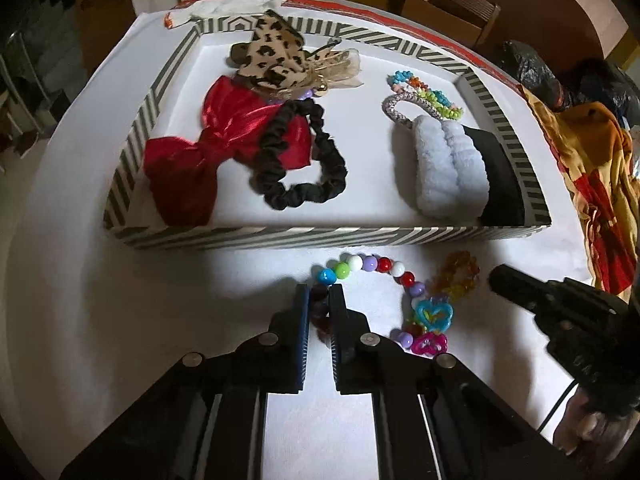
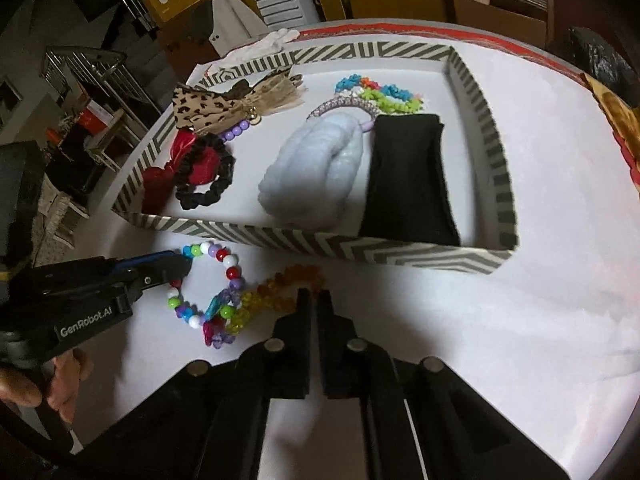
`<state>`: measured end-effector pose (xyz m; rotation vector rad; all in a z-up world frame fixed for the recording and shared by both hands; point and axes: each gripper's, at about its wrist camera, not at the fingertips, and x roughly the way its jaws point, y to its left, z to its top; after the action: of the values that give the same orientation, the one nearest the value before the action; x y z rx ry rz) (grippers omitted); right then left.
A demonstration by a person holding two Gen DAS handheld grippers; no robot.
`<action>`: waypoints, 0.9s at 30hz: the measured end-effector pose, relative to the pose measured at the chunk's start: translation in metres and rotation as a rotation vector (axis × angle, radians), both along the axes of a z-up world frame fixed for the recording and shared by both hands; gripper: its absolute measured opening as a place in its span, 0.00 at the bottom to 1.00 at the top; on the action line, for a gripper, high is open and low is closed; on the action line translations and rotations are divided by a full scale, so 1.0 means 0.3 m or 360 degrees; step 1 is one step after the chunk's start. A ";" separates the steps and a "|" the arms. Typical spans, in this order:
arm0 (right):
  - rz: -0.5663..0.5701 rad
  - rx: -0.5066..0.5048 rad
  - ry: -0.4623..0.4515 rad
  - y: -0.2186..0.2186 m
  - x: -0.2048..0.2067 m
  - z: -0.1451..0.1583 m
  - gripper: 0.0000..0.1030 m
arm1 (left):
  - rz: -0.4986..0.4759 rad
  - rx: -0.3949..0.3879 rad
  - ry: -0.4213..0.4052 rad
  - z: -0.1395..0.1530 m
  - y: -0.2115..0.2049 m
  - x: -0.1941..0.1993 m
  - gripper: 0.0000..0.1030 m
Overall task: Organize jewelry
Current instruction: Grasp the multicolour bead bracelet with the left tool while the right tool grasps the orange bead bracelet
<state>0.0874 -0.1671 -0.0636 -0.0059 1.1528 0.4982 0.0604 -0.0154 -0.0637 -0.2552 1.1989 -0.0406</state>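
Most pieces sit in the tray (image 1: 320, 236); left gripper (image 1: 319, 300) pinches the bead bracelet (image 1: 376, 266) (amber bracelet (image 2: 280, 284) at right gripper's (image 2: 314, 300) twelve o'clock, jaws nearly together, empty).

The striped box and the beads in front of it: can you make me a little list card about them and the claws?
Box: striped box, open top
Inside: red bow, black scrunchie, fluffy blue band, black cloth
Outside: colourful bead bracelet, amber bead bracelet, on the white table
Left claw: shut on colourful bead bracelet
Right claw: nearly shut, by the amber beads
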 end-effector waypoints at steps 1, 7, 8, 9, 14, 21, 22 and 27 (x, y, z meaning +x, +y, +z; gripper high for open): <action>-0.0005 0.0004 -0.0014 -0.008 -0.005 0.015 0.02 | 0.0000 -0.0012 -0.0001 0.004 0.005 -0.007 0.05; -0.0092 0.0003 -0.0039 -0.044 0.008 0.053 0.11 | -0.0017 0.0001 -0.0013 0.024 -0.002 -0.040 0.05; -0.0107 0.0015 -0.0002 -0.044 0.017 0.045 0.24 | -0.0019 0.0005 -0.0011 0.024 -0.006 -0.043 0.05; -0.0116 0.0018 0.0020 -0.043 0.022 0.037 0.30 | -0.0022 0.0009 -0.0007 0.025 -0.008 -0.046 0.05; -0.0095 -0.0144 -0.0003 0.020 0.035 -0.020 0.35 | -0.0019 0.0018 -0.0005 0.031 -0.013 -0.056 0.05; 0.0073 -0.0351 -0.0037 0.053 -0.005 -0.022 0.34 | -0.0009 0.0004 0.0014 0.022 -0.010 -0.052 0.05; 0.0060 -0.0409 -0.0048 0.043 -0.007 -0.022 0.34 | -0.0007 -0.0001 0.0025 0.016 -0.009 -0.052 0.05; 0.0003 -0.0308 -0.0031 0.000 0.004 -0.020 0.34 | 0.0017 -0.0021 0.0062 -0.005 -0.008 -0.048 0.06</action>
<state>0.0888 -0.1671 -0.0694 -0.1789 1.1784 0.3856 0.0460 -0.0178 -0.0654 -0.2749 1.2361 -0.0343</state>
